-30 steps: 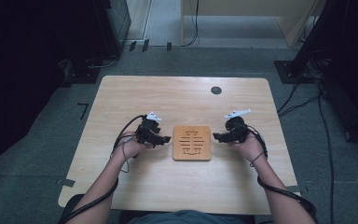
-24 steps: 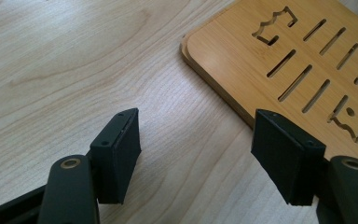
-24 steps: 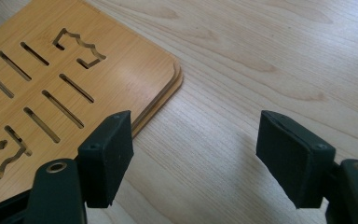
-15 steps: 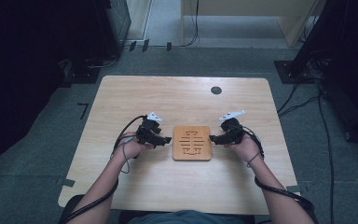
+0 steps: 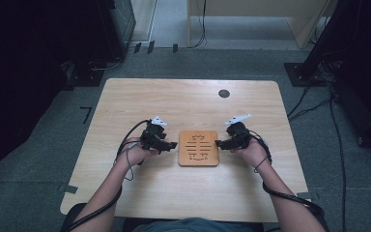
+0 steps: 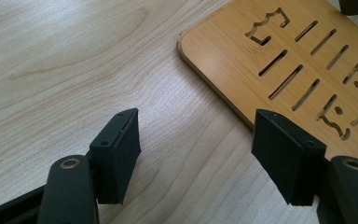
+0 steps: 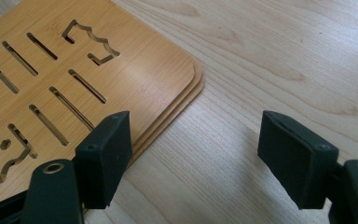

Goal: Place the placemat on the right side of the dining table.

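A square wooden slotted board (image 5: pixel 199 148) lies flat at the middle of the light wood table (image 5: pixel 183 104). My left gripper (image 5: pixel 173 144) rests just left of it, pointing at its left edge, jaws open and empty. In the left gripper view the board (image 6: pixel 298 56) lies ahead and to the right of the left gripper (image 6: pixel 196 140), apart from its pads. My right gripper (image 5: pixel 218 142) sits at the board's right edge, open. In the right gripper view the board (image 7: pixel 74 70) shows a layered edge, and one pad of the right gripper (image 7: pixel 196 144) stands over its corner, with bare table between the jaws.
A small dark round grommet (image 5: pixel 224 93) sits in the table near its far edge. Cables trail from both grippers along the person's forearms. Black equipment stands (image 5: pixel 314 67) and floor cables surround the table on the grey carpet.
The right gripper has shifted slightly left, closer to the board's right edge. The left gripper has stayed where it was.
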Tool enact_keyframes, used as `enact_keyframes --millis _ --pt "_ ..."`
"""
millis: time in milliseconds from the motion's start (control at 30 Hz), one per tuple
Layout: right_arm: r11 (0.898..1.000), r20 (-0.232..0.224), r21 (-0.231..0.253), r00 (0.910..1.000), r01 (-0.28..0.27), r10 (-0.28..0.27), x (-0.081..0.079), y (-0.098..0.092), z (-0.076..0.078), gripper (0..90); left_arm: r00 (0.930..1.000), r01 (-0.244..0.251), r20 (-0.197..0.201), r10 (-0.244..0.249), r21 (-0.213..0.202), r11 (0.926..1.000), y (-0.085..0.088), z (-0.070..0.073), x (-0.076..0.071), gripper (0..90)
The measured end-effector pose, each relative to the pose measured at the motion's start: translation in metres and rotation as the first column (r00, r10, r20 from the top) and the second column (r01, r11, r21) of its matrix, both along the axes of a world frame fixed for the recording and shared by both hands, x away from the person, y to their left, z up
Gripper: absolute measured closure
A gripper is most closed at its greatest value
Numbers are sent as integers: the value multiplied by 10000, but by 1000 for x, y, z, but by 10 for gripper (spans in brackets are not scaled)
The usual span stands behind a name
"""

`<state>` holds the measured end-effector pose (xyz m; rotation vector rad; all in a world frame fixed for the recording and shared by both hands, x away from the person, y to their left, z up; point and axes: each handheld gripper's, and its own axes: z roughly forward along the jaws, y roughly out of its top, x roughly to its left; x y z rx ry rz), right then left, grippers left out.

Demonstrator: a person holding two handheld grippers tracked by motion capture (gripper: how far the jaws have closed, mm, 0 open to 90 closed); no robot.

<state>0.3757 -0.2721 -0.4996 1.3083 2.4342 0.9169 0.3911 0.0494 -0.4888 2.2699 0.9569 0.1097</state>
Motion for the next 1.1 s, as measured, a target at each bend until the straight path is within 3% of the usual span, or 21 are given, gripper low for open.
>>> enact_keyframes --millis 167,733,1100 --pt "10000 9 -18 10000 -90 90 1 2 0 259 9997 -148 -171 147 -73 9999 0 2 0 315" --pt "9998 -26 2 9998 -181 181 3 8 0 256 9999 -65 -114 65 -66 10000 -1 4 -5 321" --pt "9996 136 -78 9996 -254 255 4 16 0 260 10000 34 -73 -35 -91 10000 -2 7 -8 420"
